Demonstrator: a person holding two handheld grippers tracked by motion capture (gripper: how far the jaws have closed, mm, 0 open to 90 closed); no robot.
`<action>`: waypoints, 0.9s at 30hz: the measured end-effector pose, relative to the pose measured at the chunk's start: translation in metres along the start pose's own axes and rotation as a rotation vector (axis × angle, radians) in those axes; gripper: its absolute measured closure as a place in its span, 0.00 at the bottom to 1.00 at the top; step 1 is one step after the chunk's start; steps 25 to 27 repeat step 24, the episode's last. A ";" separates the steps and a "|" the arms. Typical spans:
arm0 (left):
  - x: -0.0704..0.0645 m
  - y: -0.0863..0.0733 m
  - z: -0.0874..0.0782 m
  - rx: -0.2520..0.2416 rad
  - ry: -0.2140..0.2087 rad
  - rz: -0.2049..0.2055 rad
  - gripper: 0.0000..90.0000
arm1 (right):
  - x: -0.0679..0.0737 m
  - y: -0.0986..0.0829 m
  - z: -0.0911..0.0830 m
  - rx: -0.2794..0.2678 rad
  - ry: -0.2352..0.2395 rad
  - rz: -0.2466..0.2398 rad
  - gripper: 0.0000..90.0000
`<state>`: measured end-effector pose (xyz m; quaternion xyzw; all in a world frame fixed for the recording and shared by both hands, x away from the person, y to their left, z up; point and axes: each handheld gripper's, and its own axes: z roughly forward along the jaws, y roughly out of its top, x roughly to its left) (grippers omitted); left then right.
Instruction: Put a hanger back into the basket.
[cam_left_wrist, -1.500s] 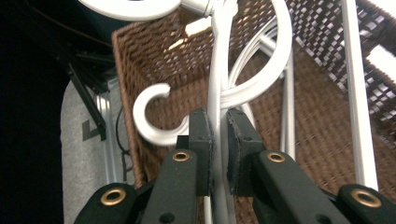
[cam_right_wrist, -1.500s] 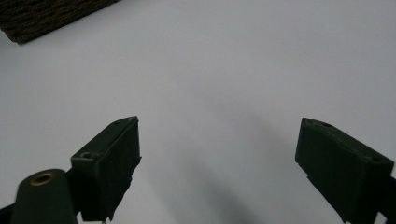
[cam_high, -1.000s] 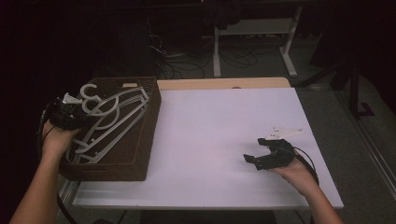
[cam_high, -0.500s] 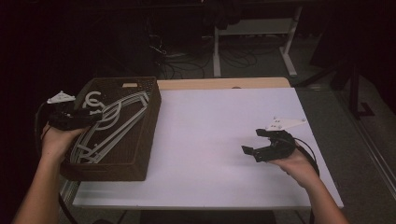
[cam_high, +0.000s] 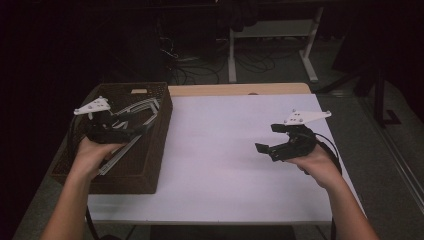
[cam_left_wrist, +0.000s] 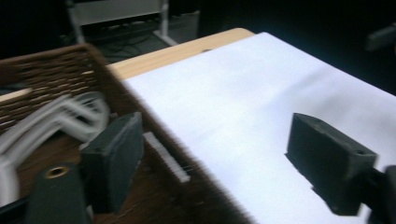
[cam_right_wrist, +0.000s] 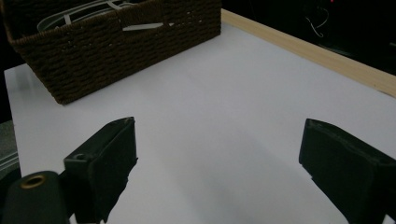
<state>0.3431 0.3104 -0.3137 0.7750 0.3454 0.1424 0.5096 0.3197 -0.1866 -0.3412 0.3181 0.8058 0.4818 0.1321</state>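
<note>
A brown wicker basket (cam_high: 150, 165) stands on the left of the white table (cam_high: 220, 165) and holds several white hangers (cam_high: 145, 106). My left gripper (cam_high: 131, 125) hovers over the basket, pointing right. In the left gripper view it (cam_left_wrist: 219, 163) is open, its jaws straddling the basket's right rim (cam_left_wrist: 140, 116), with the hangers (cam_left_wrist: 51, 121) lying beyond the left jaw. My right gripper (cam_high: 269, 138) hangs over the right half of the table, pointing left, and it (cam_right_wrist: 224, 172) is open with nothing between its jaws. The right gripper view shows the basket (cam_right_wrist: 116, 51) ahead.
A bare wooden strip (cam_high: 240, 89) runs along the table's far edge. Beyond it, in the dark, are desk legs (cam_high: 310, 65) and cables on the floor. The white surface between basket and right gripper holds nothing.
My left gripper has moved right from the basket's left side to above its middle and right rim. The right gripper has lifted slightly and drifted a little away from the person.
</note>
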 end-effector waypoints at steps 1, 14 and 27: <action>-0.004 -0.001 0.003 -0.006 -0.019 0.004 0.17 | 0.000 0.002 0.000 -0.002 0.000 -0.002 0.10; -0.035 -0.012 0.029 0.016 -0.163 0.086 0.00 | 0.000 0.007 -0.004 -0.038 0.014 -0.004 0.08; -0.036 -0.013 0.030 0.013 -0.161 0.082 0.00 | -0.002 0.000 -0.007 -0.035 0.006 0.000 0.08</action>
